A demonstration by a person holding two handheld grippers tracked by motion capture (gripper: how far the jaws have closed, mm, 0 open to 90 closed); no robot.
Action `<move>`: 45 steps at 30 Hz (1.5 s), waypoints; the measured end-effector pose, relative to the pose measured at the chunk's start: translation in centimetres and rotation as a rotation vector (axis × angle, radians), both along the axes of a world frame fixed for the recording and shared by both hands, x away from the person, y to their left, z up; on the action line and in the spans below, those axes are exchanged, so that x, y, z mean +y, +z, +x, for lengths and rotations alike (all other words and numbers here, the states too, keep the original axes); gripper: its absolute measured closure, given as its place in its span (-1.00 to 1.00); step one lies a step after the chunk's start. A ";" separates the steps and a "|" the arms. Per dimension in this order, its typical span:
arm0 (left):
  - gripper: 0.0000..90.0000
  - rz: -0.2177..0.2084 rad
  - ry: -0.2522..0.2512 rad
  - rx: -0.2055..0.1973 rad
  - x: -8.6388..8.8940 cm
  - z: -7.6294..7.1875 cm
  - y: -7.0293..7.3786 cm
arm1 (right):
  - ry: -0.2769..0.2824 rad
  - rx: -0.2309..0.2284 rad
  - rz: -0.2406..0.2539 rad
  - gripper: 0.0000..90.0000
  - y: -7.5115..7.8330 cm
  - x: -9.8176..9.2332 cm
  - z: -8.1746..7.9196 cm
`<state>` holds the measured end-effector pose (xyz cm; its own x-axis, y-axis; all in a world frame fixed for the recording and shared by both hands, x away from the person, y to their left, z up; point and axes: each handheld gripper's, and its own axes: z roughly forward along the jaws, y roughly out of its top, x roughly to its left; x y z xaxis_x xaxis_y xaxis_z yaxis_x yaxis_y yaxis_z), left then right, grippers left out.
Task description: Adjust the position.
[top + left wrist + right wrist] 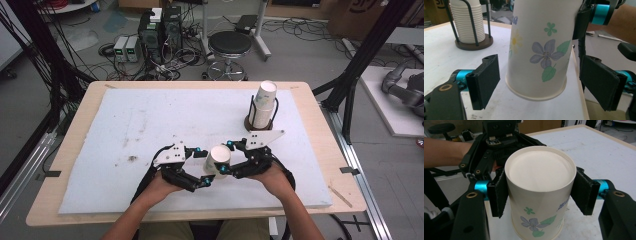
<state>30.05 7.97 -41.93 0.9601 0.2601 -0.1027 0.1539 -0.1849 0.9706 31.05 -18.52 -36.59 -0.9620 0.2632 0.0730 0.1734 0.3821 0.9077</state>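
The right claw [540, 195] is clamped on an upside-down white paper cup with a flower print [537, 195], holding it above the white foam-covered counter [150, 125]. The left claw [541, 82] stands apart — its pads flank the cup's rim without touching. A stack of white paper cups in a wire holder [262, 107] stands behind — well apart.

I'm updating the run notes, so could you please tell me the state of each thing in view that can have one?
Paper cup: upside down, held off the table, base end up.
Right gripper: shut on the paper cup near its base.
Left gripper: open, jaws either side of the cup's rim, not touching.
Cup stack: upside down, standing in its wire holder.
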 end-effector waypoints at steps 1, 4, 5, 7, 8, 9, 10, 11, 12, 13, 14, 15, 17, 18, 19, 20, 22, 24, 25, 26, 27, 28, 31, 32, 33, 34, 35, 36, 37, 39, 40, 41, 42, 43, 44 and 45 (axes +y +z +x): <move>-0.62 -0.001 -0.002 0.002 -0.1 0.0 0.0 | 0.002 0.000 0.003 -0.18 0.0 0.0 0.0; -0.61 -0.005 -0.007 0.003 -0.2 0.1 -0.1 | 0.020 0.005 0.006 -0.18 0.0 0.2 -0.1; -0.60 -0.006 -0.010 0.003 -0.2 0.1 -0.1 | 0.026 0.004 0.010 -0.18 0.0 0.3 -0.1; -0.57 -0.005 -0.019 0.002 -0.3 0.2 -0.2 | 0.036 0.003 0.013 -0.18 0.0 0.4 -0.1; -0.55 -0.004 -0.021 0.004 -0.4 0.1 -0.2 | 0.037 0.004 0.016 -0.18 0.0 0.4 -0.1; -0.53 0.001 -0.028 -0.001 -0.4 0.1 -0.2 | 0.041 0.006 0.022 -0.18 0.0 0.5 -0.1; -0.50 0.002 -0.030 -0.003 -0.4 0.1 -0.2 | 0.045 0.007 0.028 -0.18 0.0 0.5 -0.1; -0.47 0.001 -0.035 -0.003 -0.4 0.1 -0.2 | 0.047 0.009 0.032 -0.17 0.0 0.5 -0.1; -0.42 -0.001 -0.035 -0.006 -0.4 0.1 -0.2 | 0.049 0.011 0.034 -0.17 0.0 0.5 -0.1; -0.40 -0.001 -0.035 -0.006 -0.4 0.1 -0.2 | 0.049 0.014 0.035 -0.17 0.0 0.5 -0.1; -0.37 0.002 -0.038 -0.007 -0.4 0.2 -0.2 | 0.048 0.012 0.035 -0.17 0.0 0.5 -0.1; -0.35 0.005 -0.041 -0.009 -0.4 0.1 -0.2 | 0.047 0.016 0.038 -0.17 0.0 0.5 -0.1; -0.30 0.011 -0.044 -0.007 -0.4 0.1 -0.2 | 0.043 0.029 0.043 -0.20 -0.1 0.5 0.0; -0.28 0.016 -0.040 -0.007 -0.3 0.1 -0.2 | 0.039 0.044 0.046 -0.25 -0.2 0.5 0.0; -0.26 0.018 -0.038 -0.006 -0.3 0.1 -0.1 | 0.023 0.048 0.044 -0.40 -0.2 0.6 0.1; -0.24 0.023 -0.037 -0.004 -0.2 0.2 -0.1 | -0.001 0.063 0.042 -0.60 -0.3 0.6 0.1; -0.21 0.036 -0.034 -0.003 -0.1 0.2 0.1 | -0.015 0.065 0.044 -0.61 -0.2 0.5 0.1; -0.19 0.058 -0.028 -0.005 0.0 0.2 0.3 | -0.017 0.056 0.062 -0.61 -0.1 0.3 0.1; -0.19 0.075 -0.028 -0.001 0.0 0.2 0.5 | -0.016 0.056 0.066 -0.61 0.0 0.2 0.0; -0.19 0.087 -0.028 0.000 0.1 0.3 0.6 | -0.022 0.050 0.067 -0.61 0.2 0.0 0.0; -0.18 0.105 -0.028 -0.002 0.1 0.3 0.8 | -0.023 0.051 0.066 -0.61 0.2 -0.1 0.0; -0.18 0.123 -0.031 -0.005 0.2 0.3 1.0 | -0.026 0.042 0.065 -0.61 0.3 -0.3 0.1; -0.17 0.172 -0.040 -0.005 0.4 0.4 1.8 | -0.027 0.045 0.060 -0.61 0.5 -0.8 0.1; -0.17 0.194 -0.042 -0.008 0.4 0.4 2.0 | -0.032 0.036 0.057 -0.61 0.5 -1.0 0.1; -0.17 0.220 -0.050 -0.007 0.5 0.5 2.3 | -0.035 0.042 0.051 -0.61 0.6 -1.1 0.1; -0.17 0.235 -0.048 -0.005 0.6 0.6 2.5 | -0.034 0.041 0.049 -0.61 0.6 -1.3 0.0; -0.17 0.250 -0.053 -0.008 0.6 0.7 2.7 | -0.036 0.036 0.047 -0.61 0.6 -1.4 0.0; -0.16 0.264 -0.054 -0.005 0.7 0.7 2.9 | -0.039 0.033 0.045 -0.61 0.6 -1.5 0.0; -0.16 0.283 -0.058 -0.009 0.7 0.8 3.1 | -0.039 0.032 0.038 -0.61 0.6 -1.6 0.0; -0.16 0.320 -0.063 -0.012 0.8 1.0 3.6 | -0.039 0.033 0.034 -0.61 0.6 -1.7 -0.1; -0.16 0.333 -0.063 -0.012 0.8 1.1 3.8 | -0.041 0.029 0.032 -0.61 0.6 -1.8 -0.1; -0.16 0.352 -0.068 -0.011 0.9 1.3 4.2 | -0.043 0.028 0.028 -0.61 0.5 -1.9 -0.1; -0.16 0.365 -0.071 -0.011 0.8 1.3 4.3 | -0.046 0.027 0.018 -0.61 0.5 -2.0 -0.2; -0.16 0.391 -0.077 -0.012 0.7 1.4 4.7 | -0.044 0.027 0.012 -0.61 0.5 -2.1 -0.2; -0.16 0.410 -0.082 -0.014 0.7 1.5 4.9 | -0.043 0.033 0.005 -0.61 0.5 -2.1 -0.2; -0.16 0.428 -0.087 -0.016 0.6 1.5 5.1 | -0.039 0.028 0.000 -0.61 0.5 -2.1 -0.2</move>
<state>31.59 8.56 -36.84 0.9809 0.1942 0.0118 0.1056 -0.5824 0.8060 30.85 -20.61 -36.12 -0.9486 0.3002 0.1001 0.2138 0.3747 0.9021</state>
